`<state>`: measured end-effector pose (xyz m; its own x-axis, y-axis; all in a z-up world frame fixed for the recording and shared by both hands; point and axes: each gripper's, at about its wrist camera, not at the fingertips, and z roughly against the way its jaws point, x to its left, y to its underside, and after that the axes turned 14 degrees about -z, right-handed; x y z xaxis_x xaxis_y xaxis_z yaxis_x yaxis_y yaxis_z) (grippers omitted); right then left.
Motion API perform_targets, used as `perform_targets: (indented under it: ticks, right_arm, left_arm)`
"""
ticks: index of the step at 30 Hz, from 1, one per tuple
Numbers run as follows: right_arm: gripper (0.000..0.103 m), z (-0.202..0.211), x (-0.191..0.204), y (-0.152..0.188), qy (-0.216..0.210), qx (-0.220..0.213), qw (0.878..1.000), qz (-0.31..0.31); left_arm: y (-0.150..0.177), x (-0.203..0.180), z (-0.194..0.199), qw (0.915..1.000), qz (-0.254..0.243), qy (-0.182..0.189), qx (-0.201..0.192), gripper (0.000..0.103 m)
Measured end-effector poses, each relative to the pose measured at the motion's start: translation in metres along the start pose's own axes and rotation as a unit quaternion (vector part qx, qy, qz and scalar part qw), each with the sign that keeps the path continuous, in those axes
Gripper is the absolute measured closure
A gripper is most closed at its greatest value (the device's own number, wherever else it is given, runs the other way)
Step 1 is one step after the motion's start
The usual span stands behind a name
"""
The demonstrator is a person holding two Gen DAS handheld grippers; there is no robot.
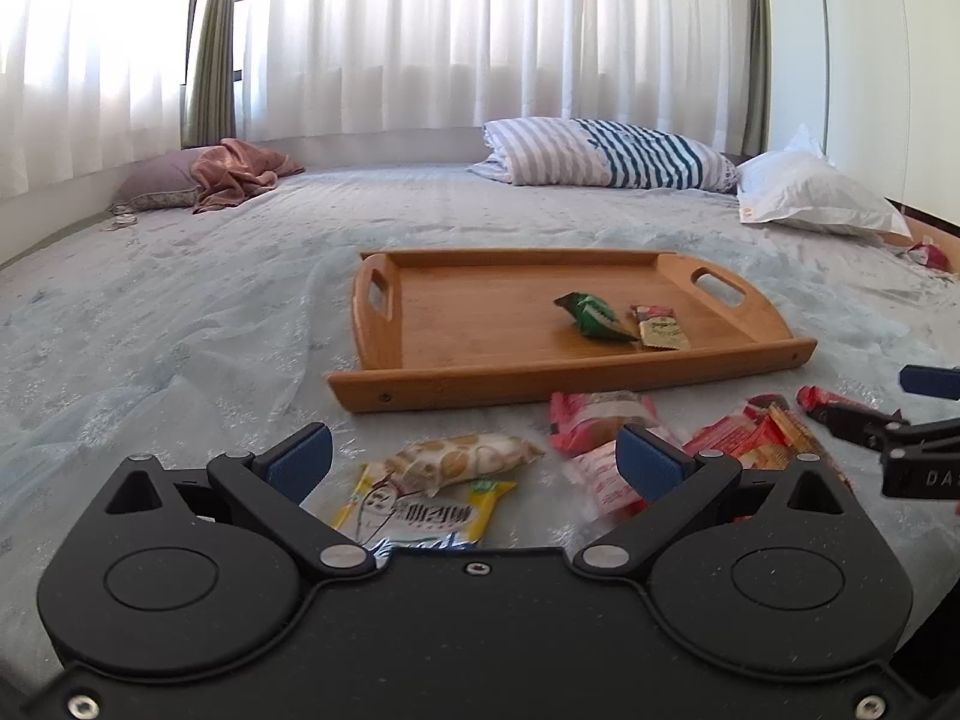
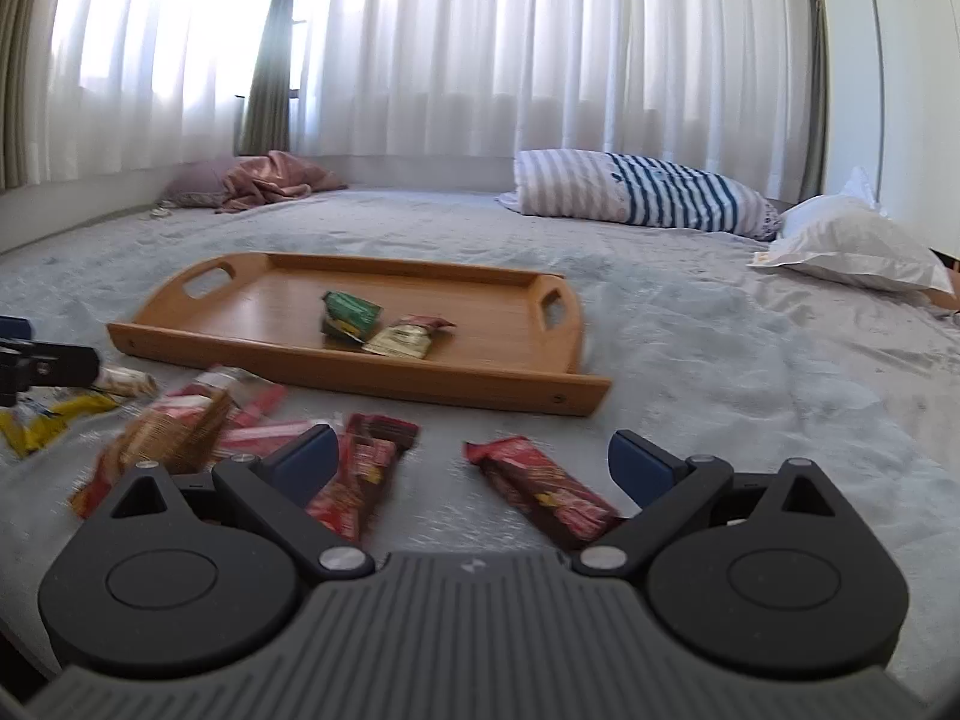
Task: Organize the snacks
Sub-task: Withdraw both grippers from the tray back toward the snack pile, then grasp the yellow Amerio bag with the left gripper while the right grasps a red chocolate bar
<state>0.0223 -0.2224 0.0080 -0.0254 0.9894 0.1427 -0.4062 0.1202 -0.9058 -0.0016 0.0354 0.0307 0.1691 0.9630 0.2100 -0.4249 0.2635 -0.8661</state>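
A wooden tray lies on the bed with a green snack packet and a small tan packet inside it. In front of it, loose snacks lie on the cover. My left gripper is open just above a beige nut bar and a yellow packet. My right gripper is open wide, with a dark red bar lying on the cover between its fingers, untouched. Red wrappers lie to its left.
The bed has a pale blue-grey cover. A striped pillow and a white pillow lie at the back right, and a pink cloth on a purple cushion at the back left. White curtains hang behind.
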Motion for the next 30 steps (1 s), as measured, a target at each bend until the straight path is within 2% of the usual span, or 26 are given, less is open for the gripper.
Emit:
perform_targets:
  ticks: [6,8,15,21,26,30]
  right_arm:
    - [0.001,-0.005,-0.019,0.000,0.034,0.002,0.999,-0.005]
    - [0.001,-0.007,-0.024,0.000,0.043,0.001,0.999,-0.007]
    - [0.001,-0.016,-0.031,0.001,0.052,0.006,0.998,-0.017]
    - [0.002,-0.025,-0.028,0.002,0.048,0.013,0.999,-0.016]
    - [0.002,-0.029,-0.028,0.002,0.044,0.019,0.999,-0.018]
    - [0.002,-0.034,-0.033,0.003,0.043,0.029,0.998,-0.029]
  left_arm:
    - [0.011,0.008,0.001,0.9999,-0.002,-0.010,0.014,0.003]
    - [0.014,0.013,0.000,0.9998,0.003,-0.006,0.020,0.007]
    - [0.024,0.024,-0.007,0.9988,0.021,-0.005,0.043,0.009]
    - [0.028,0.022,-0.012,0.9984,0.019,-0.003,0.052,0.022]
    - [0.029,0.020,-0.015,0.9977,0.024,0.001,0.063,0.048]
    - [0.024,0.015,-0.005,0.9979,0.032,0.013,0.054,0.049]
